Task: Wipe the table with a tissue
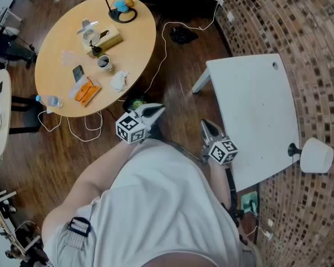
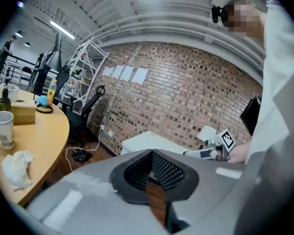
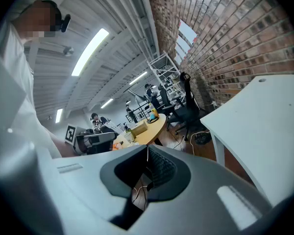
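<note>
Fingers: left gripper (image 1: pixel 157 110) and right gripper (image 1: pixel 205 125) both pinched together, nothing between
White table (image 1: pixel 250 104): just right of right gripper
Round table (image 1: pixel 139 38): ahead-left, beyond left gripper
Tissue (image 1: pixel 119 80): crumpled on round table's near edge, apart from both grippers

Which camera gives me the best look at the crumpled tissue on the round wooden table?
The left gripper view: the tissue lies large and unobstructed near the round table's edge. The head view shows it small, from above. In the right gripper view the table is far off and the tissue can't be made out.
</note>
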The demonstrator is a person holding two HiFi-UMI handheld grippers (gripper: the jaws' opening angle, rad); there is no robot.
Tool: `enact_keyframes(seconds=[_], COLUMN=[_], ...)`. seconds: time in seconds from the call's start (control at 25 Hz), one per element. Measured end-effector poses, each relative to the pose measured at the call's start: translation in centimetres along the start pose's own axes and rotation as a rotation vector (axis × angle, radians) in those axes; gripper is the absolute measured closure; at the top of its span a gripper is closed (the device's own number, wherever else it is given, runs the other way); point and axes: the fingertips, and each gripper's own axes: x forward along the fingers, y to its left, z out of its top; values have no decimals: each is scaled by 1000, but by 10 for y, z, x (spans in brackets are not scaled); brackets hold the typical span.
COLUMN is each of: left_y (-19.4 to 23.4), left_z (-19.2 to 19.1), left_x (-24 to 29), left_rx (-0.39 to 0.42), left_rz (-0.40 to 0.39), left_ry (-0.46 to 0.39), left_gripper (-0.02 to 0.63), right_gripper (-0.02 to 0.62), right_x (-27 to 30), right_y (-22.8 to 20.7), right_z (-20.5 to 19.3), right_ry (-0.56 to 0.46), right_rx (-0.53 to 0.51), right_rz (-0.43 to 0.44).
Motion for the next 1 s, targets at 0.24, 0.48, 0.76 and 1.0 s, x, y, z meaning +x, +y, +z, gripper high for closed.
enact_keyframes(seconds=[0.24,0.48,0.76,1.0], left_y=[104,169,232,243], left_z=[36,40,38,29], left_x=[-28,-68,-135,-185], left_rx=[5,-35,-90,-140], left_rz=[69,166,324,459], left_ry=[-51,-82,-144,-196], left_gripper=[601,600,600,600], right_gripper=[584,584,581,575], right_x=[106,203,304,360], right_y=[29,59,104,130], right_z=[42,52,33,2], right_ry=[55,193,358,503], right_rx=[-160,-316,-512,-629], right_rz=[67,169,304,401])
